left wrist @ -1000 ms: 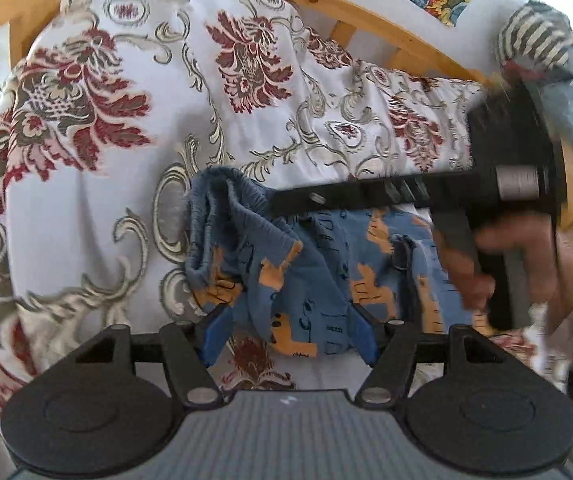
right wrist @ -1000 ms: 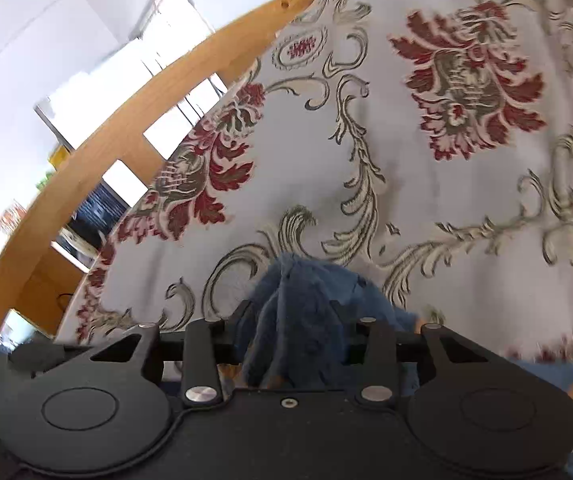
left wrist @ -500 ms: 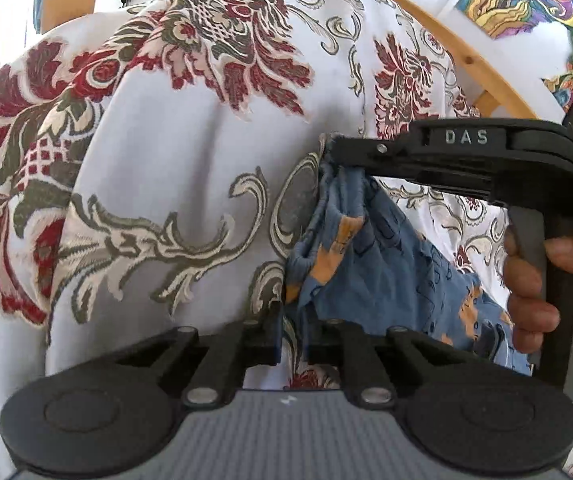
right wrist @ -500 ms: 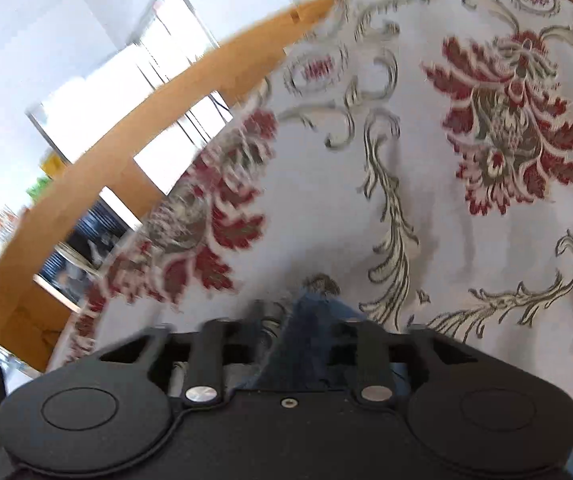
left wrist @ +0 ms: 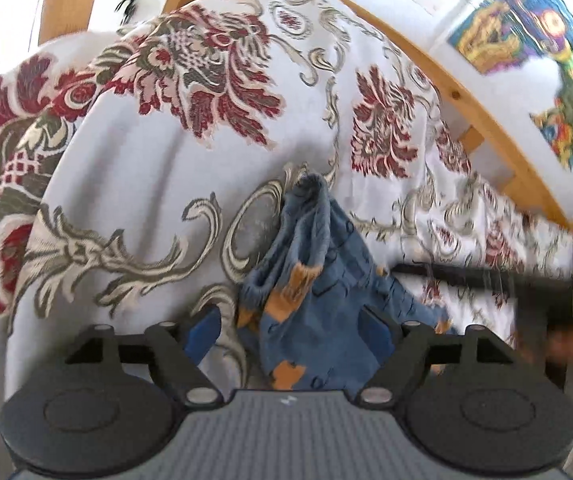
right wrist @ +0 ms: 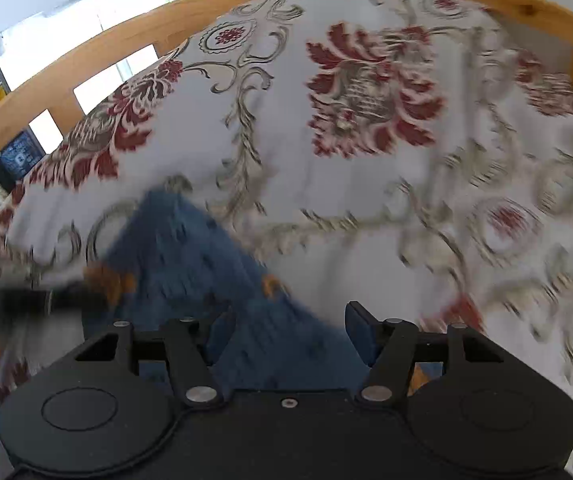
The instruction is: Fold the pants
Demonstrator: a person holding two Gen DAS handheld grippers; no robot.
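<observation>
Between my left gripper's (left wrist: 290, 330) opening jaws lie the pants (left wrist: 314, 300), unpinched; my right gripper (right wrist: 286, 330) is opening too, over them.

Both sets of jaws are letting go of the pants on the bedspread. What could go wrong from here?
1. The pants lie bunched, the waistband end rumpled upward, so the fold may slump apart.
2. Cloth still sits between the opening jaws of the left gripper and right gripper; pulling back could snag and drag it.
3. The right view is blurred; that gripper could sweep the fabric sideways.
</observation>
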